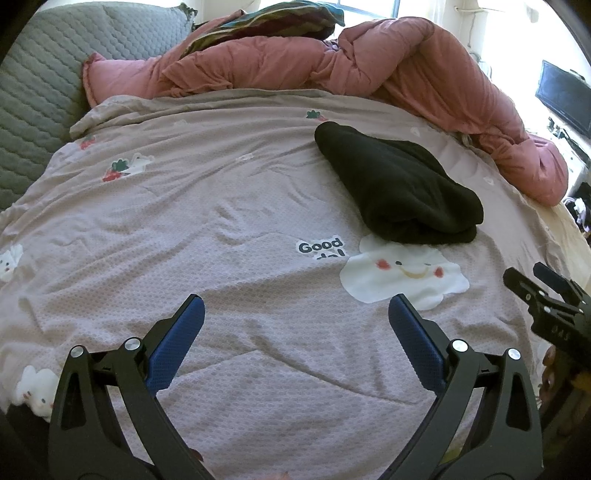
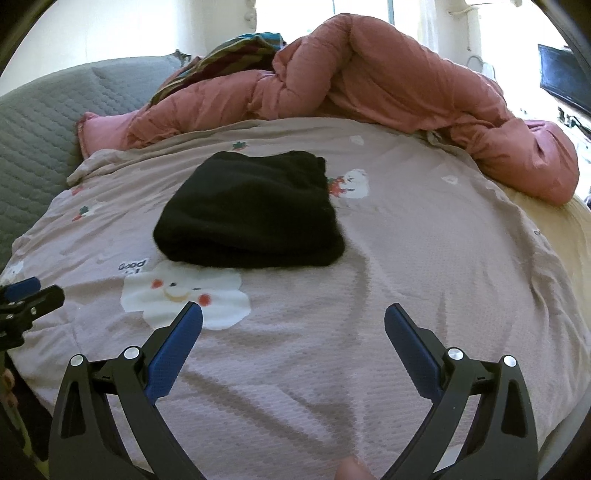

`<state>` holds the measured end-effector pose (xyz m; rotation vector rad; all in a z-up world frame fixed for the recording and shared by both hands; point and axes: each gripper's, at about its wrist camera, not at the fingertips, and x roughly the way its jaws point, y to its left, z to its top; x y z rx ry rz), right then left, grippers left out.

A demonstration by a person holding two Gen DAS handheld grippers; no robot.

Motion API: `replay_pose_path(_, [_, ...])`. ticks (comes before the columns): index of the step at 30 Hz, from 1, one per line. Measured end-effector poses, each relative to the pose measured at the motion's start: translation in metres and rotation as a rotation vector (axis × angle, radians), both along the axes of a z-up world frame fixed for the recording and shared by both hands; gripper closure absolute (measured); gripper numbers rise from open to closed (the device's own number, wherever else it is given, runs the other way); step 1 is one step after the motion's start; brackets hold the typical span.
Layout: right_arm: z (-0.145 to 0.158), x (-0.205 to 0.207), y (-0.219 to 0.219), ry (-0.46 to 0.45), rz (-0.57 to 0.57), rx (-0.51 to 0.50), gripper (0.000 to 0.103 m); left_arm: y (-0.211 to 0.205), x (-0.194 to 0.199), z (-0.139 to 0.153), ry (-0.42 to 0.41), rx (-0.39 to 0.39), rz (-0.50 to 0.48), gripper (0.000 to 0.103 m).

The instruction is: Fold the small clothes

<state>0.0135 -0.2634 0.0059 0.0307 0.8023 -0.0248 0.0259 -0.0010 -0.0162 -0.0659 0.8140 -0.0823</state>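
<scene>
Black garment [image 1: 400,184] lies folded into a compact, layered bundle on the bed, resting on the pale lilac bedspread [image 1: 229,229] just beyond a printed smiling cloud [image 1: 402,271] and the word "Good". Its thick folded edge faces the cameras, and nothing touches it.

Left claw [image 1: 295,306] hovers over bare bedspread nearer than the bundle and to its left, its blue-padded fingers [image 1: 177,343] spread wide apart and holding nothing. Right claw [image 2: 293,314] is likewise spread wide and empty, poised above the bedspread with the garment ahead and a little left; its left pad overlaps the cloud print in the right wrist view. Each claw shows at the edge of the other's view, side by side and apart.

Behind the garment a rumpled pink duvet [image 2: 388,85] runs across the far side of the bed, with a striped cloth [image 1: 266,22] piled on it. A grey quilted cover [image 1: 40,88] lies to the left, and a dark screen [image 1: 565,96] stands at the far right.
</scene>
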Motion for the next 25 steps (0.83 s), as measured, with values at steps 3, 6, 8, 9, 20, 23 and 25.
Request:
replay_pose_path(3, [0.001, 0.0, -0.01, -0.001, -0.044, -0.011, 0.005, 0.004, 0.002, -0.001, 0.003, -0.019, -0.003, 0.01])
replay_pose_path(6, [0.003, -0.002, -0.026, -0.003, -0.115, -0.027, 0.005, 0.009, 0.004, -0.002, 0.008, -0.039, -0.001, 0.01])
replay_pose_path(8, [0.003, -0.004, -0.045, 0.012, -0.192, -0.036, 0.005, 0.014, 0.007, -0.003, 0.02, -0.035, 0.016, 0.01])
replay_pose_path(9, [0.004, -0.007, -0.054, 0.013, -0.227, -0.036, 0.005, 0.017, 0.009, -0.003, 0.026, -0.031, 0.028, 0.01])
replay_pose_path(20, [0.013, -0.131, -0.264, 0.046, -0.964, -0.176, 0.005, 0.121, 0.048, 0.008, 0.079, 0.029, 0.246, 0.01])
replay_pose_path(23, [0.004, -0.176, -0.33, 0.104, -1.163, -0.181, 0.005, 0.194, 0.061, 0.009, 0.095, 0.042, 0.381, 0.01])
replay_pose_path(25, [-0.006, -0.209, -0.374, 0.146, -1.307, -0.153, 0.005, 0.237, 0.066, 0.007, 0.096, 0.088, 0.482, 0.01])
